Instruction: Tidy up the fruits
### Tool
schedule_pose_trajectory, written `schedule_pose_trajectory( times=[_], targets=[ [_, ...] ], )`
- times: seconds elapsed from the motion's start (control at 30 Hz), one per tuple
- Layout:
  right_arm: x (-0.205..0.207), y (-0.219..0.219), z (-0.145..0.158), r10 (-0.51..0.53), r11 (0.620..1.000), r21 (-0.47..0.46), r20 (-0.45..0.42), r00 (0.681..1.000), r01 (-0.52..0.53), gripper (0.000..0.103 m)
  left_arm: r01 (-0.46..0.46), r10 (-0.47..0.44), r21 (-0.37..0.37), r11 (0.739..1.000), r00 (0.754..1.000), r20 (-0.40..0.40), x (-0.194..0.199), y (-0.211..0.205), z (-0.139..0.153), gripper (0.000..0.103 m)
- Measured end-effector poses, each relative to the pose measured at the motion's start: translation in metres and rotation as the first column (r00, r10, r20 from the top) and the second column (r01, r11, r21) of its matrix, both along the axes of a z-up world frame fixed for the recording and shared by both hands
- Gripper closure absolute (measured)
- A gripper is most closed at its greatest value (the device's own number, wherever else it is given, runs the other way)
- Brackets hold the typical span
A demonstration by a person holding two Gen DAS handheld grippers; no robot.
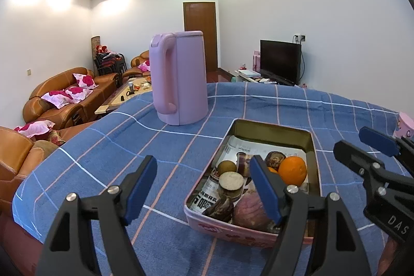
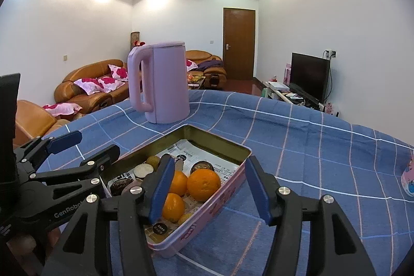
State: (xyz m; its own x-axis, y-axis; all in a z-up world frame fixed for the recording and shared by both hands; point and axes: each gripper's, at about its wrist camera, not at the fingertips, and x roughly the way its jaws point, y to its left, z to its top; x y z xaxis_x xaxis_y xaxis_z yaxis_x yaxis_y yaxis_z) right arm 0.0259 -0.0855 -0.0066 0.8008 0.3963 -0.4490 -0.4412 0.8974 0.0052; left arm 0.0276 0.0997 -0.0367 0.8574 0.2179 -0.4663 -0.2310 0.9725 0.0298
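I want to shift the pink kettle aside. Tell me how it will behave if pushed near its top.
The pink kettle stands tall on a narrow base, so a high push would probably tip it. The checked tablecloth under it looks wrinkled and may drag rather than let it slide. Its smooth walls look slippery; the handle seems safer.

Blue checked tablecloth (image 1: 181, 136) over table, pink kettle (image 1: 178, 76) standing behind pink tin (image 2: 207, 211) of fruit
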Motion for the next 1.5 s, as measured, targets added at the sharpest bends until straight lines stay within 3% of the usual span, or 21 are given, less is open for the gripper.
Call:
schedule_pose_trajectory(
  times=[1.3,1.5],
  targets=[
    [-0.009,-0.019,0.007,-0.026,0.999,0.029,0.024,0.999,0.025,0.043,0.007,-0.007,0.012,1.000,1.000,0.008,-0.004,-0.008,0.007,0.023],
    [-0.010,-0.022,0.008,-0.035,0.999,0.033,0.030,0.999,0.034,0.043,-0.004,0.004,0.013,1.000,1.000,0.019,-0.006,-0.010,0.010,0.006]
  ],
)
